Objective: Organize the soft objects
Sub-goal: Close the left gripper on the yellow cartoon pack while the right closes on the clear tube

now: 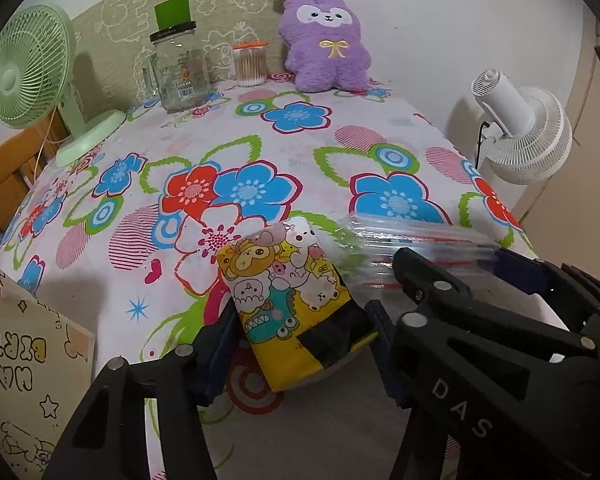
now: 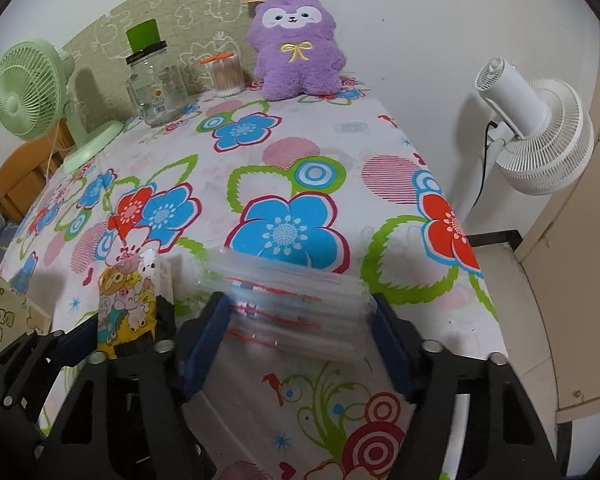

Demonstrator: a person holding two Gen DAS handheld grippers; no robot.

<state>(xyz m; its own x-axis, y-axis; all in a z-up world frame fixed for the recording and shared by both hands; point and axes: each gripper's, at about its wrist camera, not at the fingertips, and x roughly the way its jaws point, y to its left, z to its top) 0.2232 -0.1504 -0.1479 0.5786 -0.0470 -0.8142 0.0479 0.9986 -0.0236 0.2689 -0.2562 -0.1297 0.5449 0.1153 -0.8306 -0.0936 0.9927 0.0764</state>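
Best way to handle this step, I'd say, was to squeeze both items square across the middle and lift slowly, since the soft packs can buckle or slip out sideways.

The left gripper had the cartoon-print tissue pack sitting right between its blue pads, jaws about half open; the pads looked to be at its sides, though I couldn't tell for sure if they were pressing.

The right gripper straddled the stack of clear zip bags, which was blurred, at a similar half-wide spread, with the bags' edges reaching both pads.

Both things lay at the near edge of the flowered tablecloth, side by side, the tissue pack left of the bags. The purple plush toy sat well apart at the far end.
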